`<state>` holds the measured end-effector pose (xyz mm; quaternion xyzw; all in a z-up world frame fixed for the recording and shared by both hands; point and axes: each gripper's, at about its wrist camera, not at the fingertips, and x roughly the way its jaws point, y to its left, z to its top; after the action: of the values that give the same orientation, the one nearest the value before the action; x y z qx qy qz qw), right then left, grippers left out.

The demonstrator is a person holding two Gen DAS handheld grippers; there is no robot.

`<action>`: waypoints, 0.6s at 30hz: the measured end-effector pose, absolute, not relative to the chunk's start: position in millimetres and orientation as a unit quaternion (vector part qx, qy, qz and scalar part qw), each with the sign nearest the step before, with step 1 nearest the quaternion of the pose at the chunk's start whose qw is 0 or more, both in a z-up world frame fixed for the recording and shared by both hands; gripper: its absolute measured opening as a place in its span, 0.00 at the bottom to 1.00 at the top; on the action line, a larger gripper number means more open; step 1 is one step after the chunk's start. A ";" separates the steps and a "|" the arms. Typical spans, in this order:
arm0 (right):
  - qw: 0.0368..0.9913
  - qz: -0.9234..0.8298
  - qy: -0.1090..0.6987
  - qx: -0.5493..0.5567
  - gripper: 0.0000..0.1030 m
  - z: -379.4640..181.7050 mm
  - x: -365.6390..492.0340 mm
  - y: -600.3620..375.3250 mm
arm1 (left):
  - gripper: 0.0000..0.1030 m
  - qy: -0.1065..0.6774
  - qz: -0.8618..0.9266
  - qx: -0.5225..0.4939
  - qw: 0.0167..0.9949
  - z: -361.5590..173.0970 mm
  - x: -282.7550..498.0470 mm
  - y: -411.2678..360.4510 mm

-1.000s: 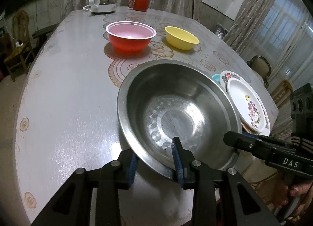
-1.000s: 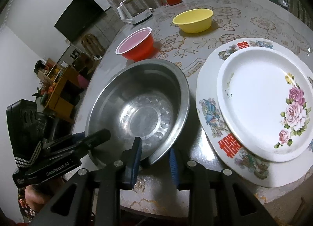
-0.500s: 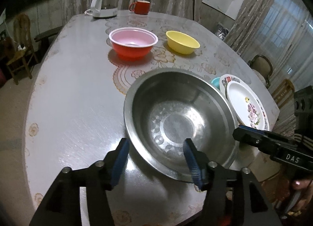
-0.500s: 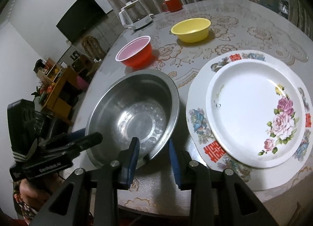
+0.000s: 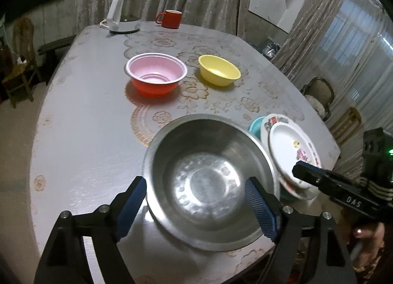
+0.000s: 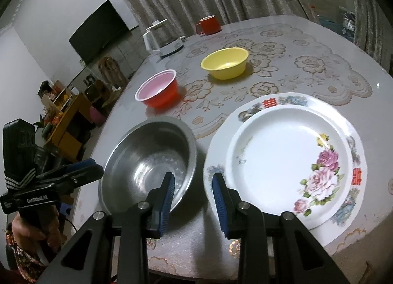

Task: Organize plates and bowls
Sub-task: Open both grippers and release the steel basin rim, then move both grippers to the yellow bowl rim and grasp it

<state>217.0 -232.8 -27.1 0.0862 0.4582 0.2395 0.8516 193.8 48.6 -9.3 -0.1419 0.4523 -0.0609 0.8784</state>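
Left hand-held gripper opening above the round stainless-steel bowl; bowl sits free on the counter.
Blue pads straddle the bowl's near rim without touching it, nothing gripped. Right hand-held gripper has its jaws narrowly apart and empty, over the gap between steel bowl and the white floral plate, which is stacked on a larger patterned plate. Farther out: pink-lined red plastic bowl, yellow plastic bowl. A second ago the left pads pinched the bowl's rim; now they have let go and both grippers sit higher and farther back. A teal dish is mostly hidden behind the plates; the steel bowl is motion-blurred.
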 end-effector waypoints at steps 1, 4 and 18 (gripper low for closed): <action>0.852 0.239 0.457 0.088 0.31 -25.9 218.4 -235.6 | 0.82 0.452 -0.062 -0.142 0.879 -7.5 195.4 46.4; 0.854 0.235 0.455 0.089 0.31 -23.3 223.0 -241.4 | 0.85 0.449 -0.068 -0.142 0.880 -2.0 203.5 39.5; 0.878 0.182 0.438 0.064 0.36 -5.1 273.9 -277.5 | 0.90 0.454 -0.090 -0.151 0.873 9.1 264.3 9.3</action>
<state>273.9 -277.5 -5.1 0.0644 0.4385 0.1815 0.8779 264.3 9.3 9.1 -0.1513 0.4545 -0.0898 0.8732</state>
